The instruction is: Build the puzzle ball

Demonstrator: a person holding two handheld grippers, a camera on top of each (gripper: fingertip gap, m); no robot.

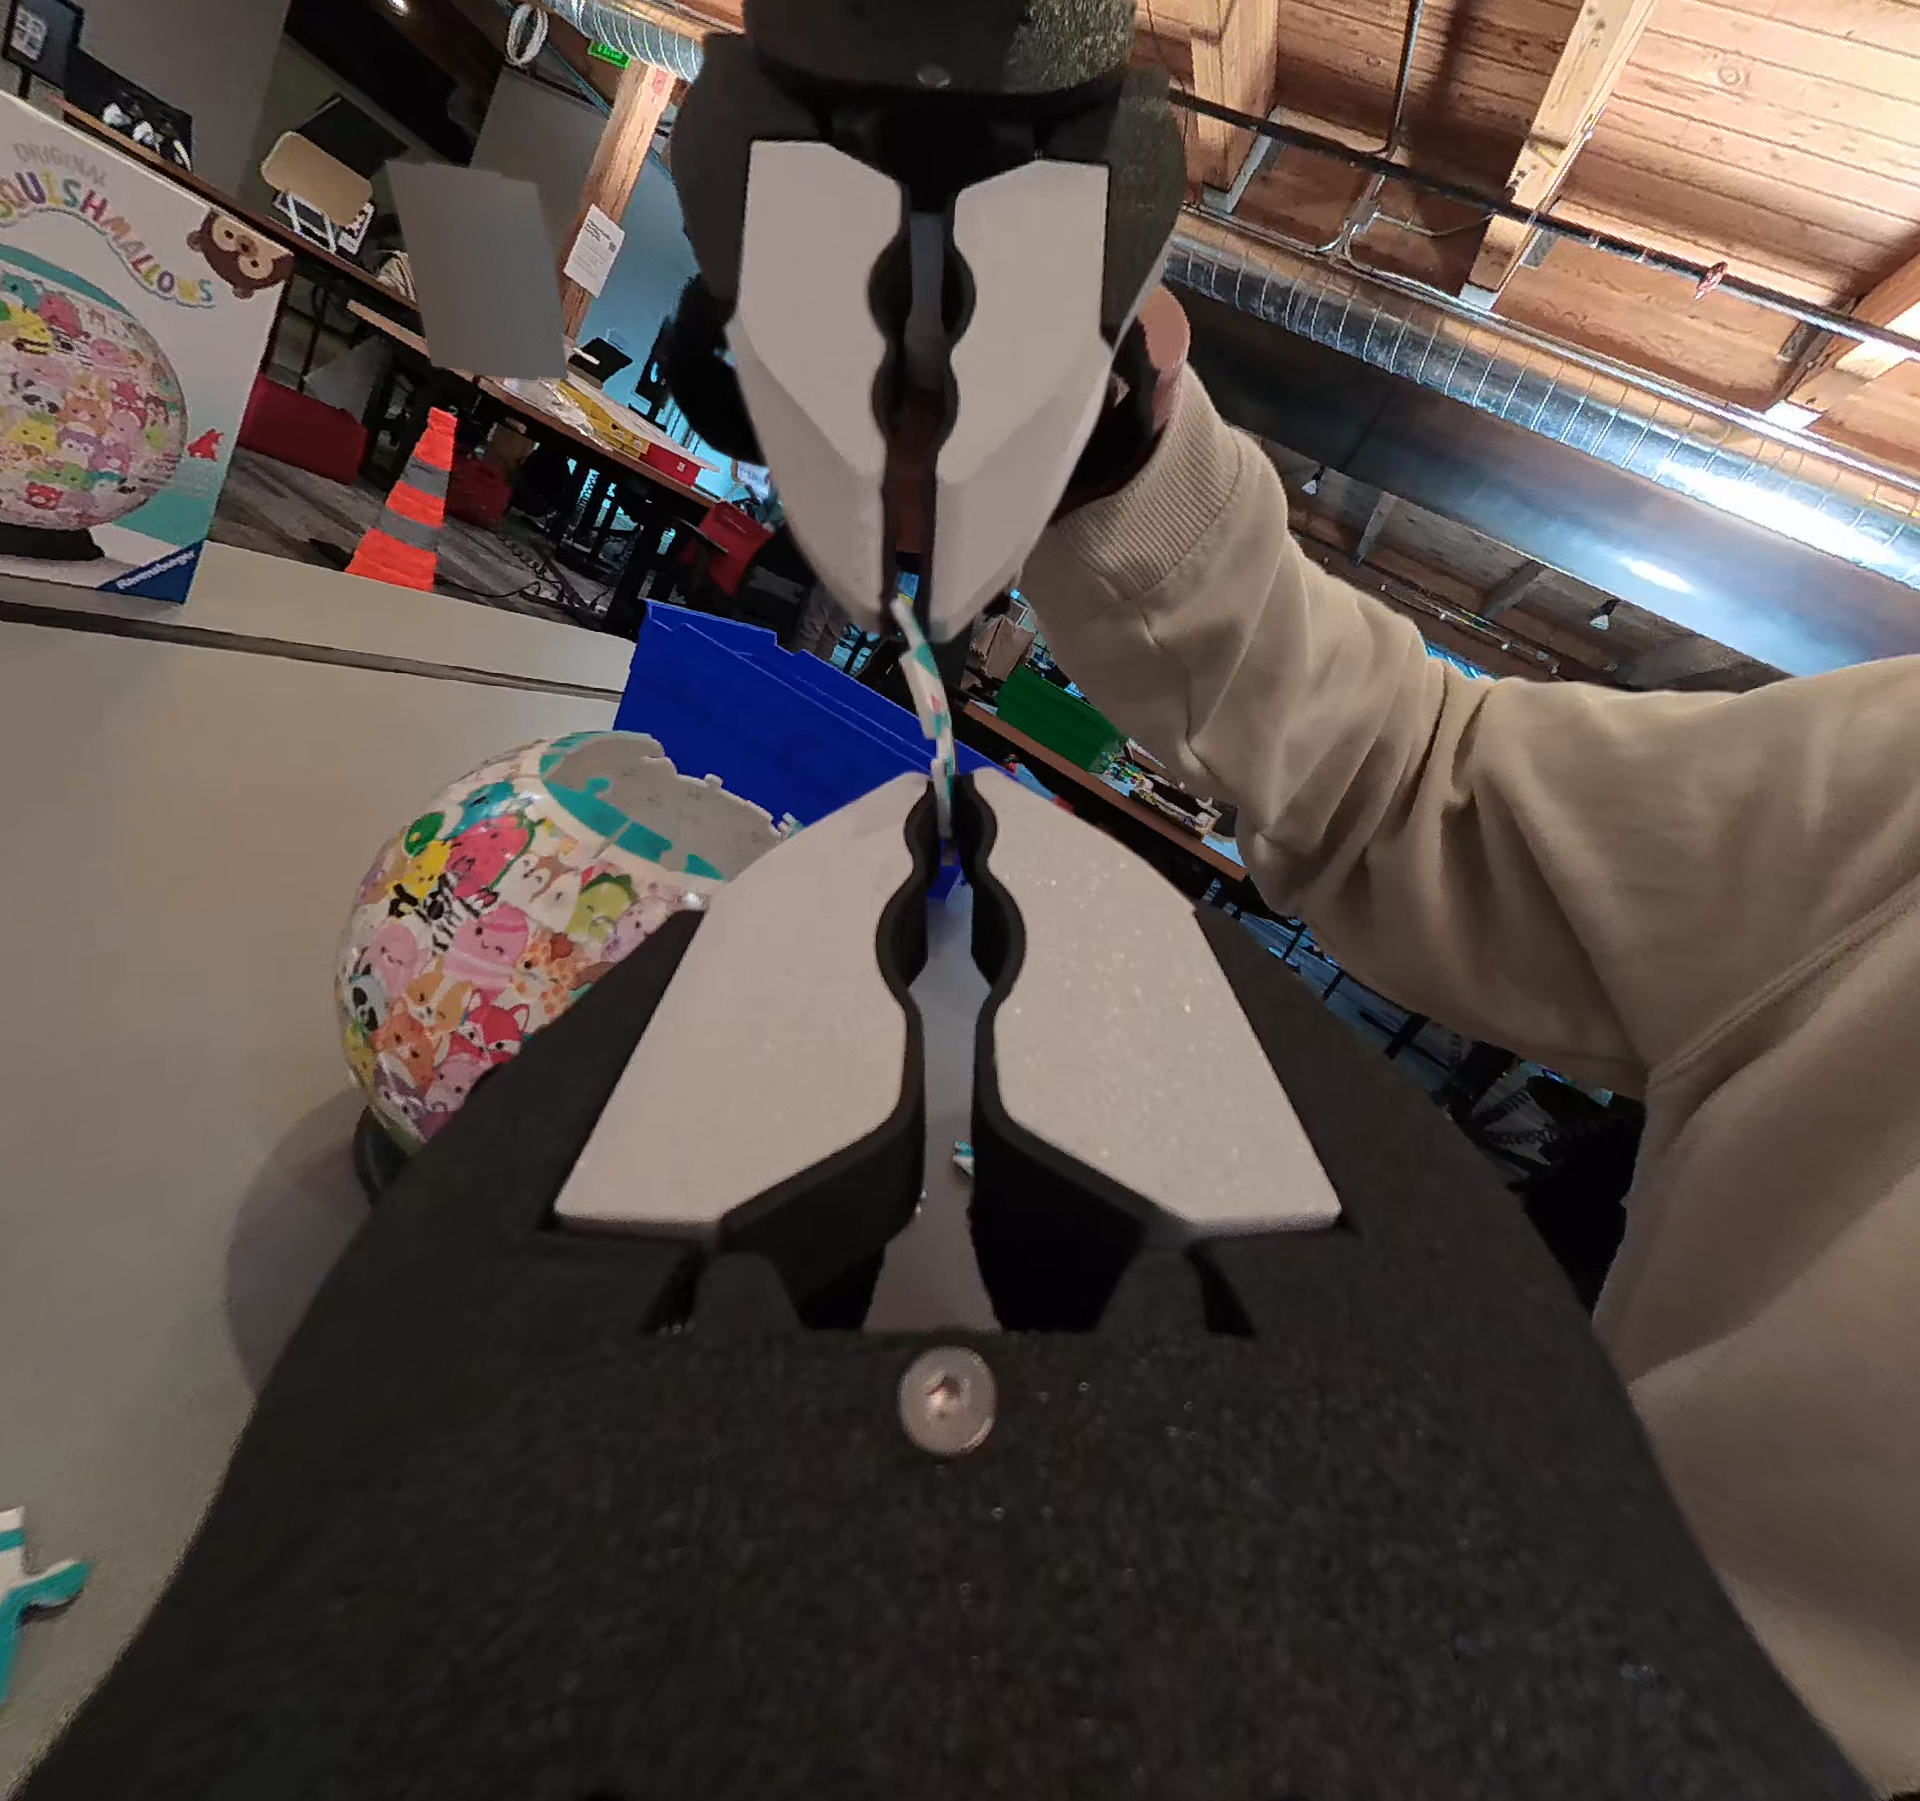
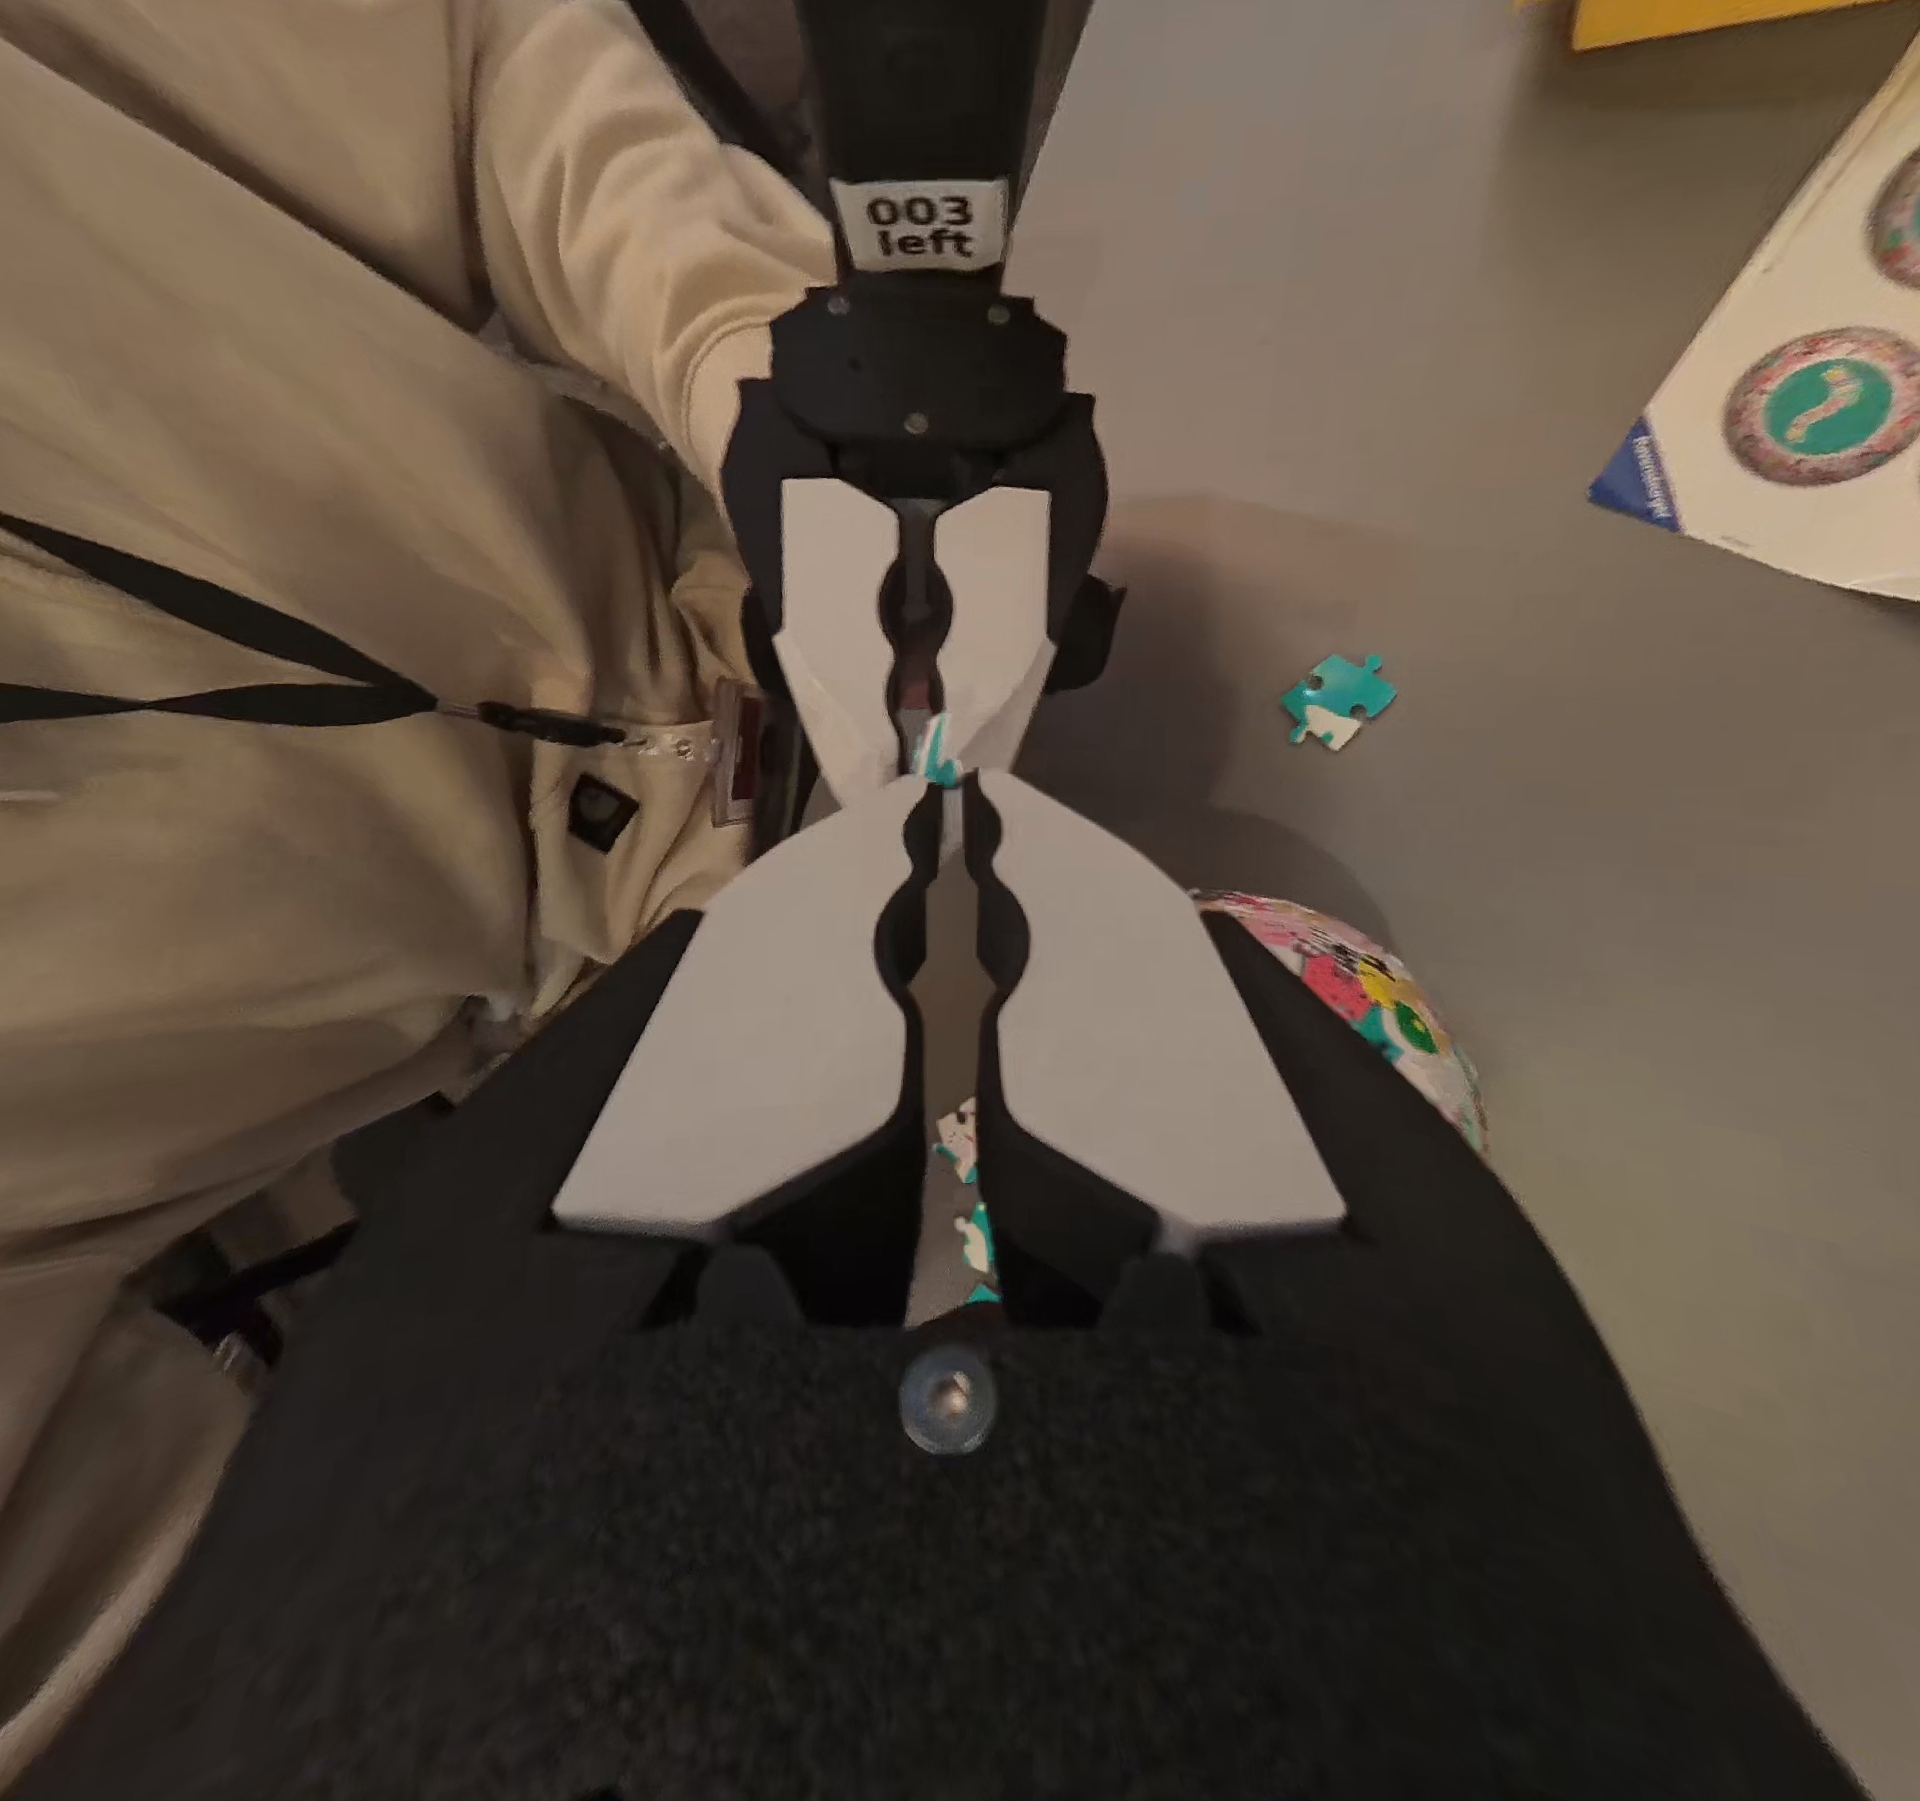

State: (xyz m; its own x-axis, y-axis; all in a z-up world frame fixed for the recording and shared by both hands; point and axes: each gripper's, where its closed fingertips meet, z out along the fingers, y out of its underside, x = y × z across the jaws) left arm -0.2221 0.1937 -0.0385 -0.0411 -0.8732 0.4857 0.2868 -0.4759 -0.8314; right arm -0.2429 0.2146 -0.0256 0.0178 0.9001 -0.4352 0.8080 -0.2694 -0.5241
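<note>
- We see the grey worktop (image 2: 1403, 297) spread under everything, with a person's beige sleeve (image 1: 1455, 868) reaching in from 3 o'clock in the left wrist view.
- The puzzle box (image 1: 94, 349) stands upright on the worktop at 10 o'clock in that view.
- The part-built puzzle ball (image 1: 499, 930) sits on the worktop at 9 o'clock of our left gripper (image 1: 948, 795), its top open and ragged.
- Our left gripper's jaws are clenched on the lower end of a teal and white puzzle piece (image 1: 928, 681).
- Our right gripper (image 1: 912, 598) faces it from 12 o'clock, its jaws grasping the upper end of that piece.
- A loose teal piece (image 2: 1335, 700) lies on the worktop at 2 o'clock in the right wrist view.
</note>
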